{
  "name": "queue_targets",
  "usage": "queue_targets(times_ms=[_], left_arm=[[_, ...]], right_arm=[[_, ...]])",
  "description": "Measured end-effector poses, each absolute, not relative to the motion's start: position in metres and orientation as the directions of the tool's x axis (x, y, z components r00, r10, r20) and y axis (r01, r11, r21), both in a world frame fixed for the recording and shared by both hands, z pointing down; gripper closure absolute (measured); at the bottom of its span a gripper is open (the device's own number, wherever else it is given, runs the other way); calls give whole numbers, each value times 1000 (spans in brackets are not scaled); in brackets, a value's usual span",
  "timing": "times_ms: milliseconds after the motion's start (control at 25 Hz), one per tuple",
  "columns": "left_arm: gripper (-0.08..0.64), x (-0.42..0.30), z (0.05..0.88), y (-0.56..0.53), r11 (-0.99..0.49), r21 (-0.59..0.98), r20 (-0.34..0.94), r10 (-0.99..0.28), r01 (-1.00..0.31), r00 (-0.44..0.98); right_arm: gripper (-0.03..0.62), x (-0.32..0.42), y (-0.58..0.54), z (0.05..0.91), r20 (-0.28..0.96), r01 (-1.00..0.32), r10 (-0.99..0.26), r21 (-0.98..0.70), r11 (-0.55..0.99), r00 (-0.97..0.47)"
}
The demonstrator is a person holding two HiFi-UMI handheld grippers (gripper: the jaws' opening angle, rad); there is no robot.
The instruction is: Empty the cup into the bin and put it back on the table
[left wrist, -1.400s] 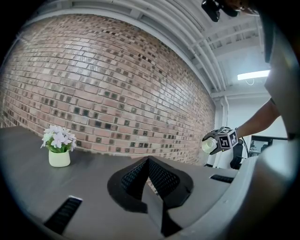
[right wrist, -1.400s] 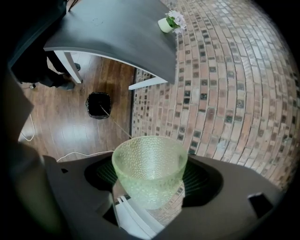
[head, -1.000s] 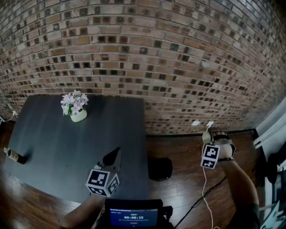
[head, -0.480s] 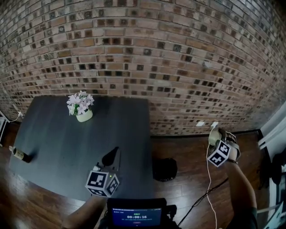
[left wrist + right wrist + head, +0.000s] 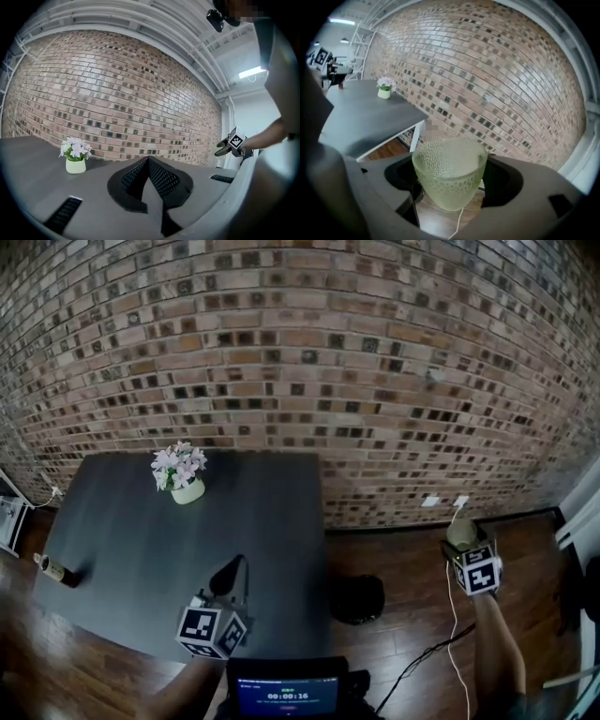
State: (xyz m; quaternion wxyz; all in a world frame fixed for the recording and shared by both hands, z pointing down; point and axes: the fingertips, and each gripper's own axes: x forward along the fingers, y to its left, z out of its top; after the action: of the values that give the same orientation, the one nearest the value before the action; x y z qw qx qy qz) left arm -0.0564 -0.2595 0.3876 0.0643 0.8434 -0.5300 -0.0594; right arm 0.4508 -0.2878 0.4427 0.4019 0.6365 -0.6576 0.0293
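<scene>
Right gripper (image 5: pixel 449 183) has its jaws spread wide and pressed against both sides of the cup (image 5: pixel 448 164), a pale green dimpled glass that stands mouth-up between them. Compared with a second ago, the hand has rolled: in the head view the marker cube now shows a different face, and the cup sits above it, over the wooden floor (image 5: pixel 403 615) close to the brick wall. It is off the table (image 5: pixel 122 521) and to the right of the bin (image 5: pixel 357 600), as it was before. The whole scene has also slid a little down and to the right in the head view, so the head camera has moved too.

Nothing can be seen inside the cup; its wall is clear down to the base. The bin is a round black one on the floor just beside the table's right edge, too dark inside to tell what it holds. A small pale pot (image 5: pixel 187 491) of white and pink flowers stands near the table's far edge.

Left gripper (image 5: pixel 149 161) is still over the table's near edge with its jaws together on nothing.
</scene>
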Motion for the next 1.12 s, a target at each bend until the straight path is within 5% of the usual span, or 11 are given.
queue_targets(times_ms=[400, 1120], left_arm=[[560, -57, 381, -250, -418, 160, -34, -908, -894, 418], [560, -92, 386, -224, -313, 147, -23, -949, -938, 313]], right_arm=[[196, 407, -280, 422, 449, -948, -892, 255, 189, -57], [195, 164, -264, 434, 373, -763, -730, 81, 641, -573]])
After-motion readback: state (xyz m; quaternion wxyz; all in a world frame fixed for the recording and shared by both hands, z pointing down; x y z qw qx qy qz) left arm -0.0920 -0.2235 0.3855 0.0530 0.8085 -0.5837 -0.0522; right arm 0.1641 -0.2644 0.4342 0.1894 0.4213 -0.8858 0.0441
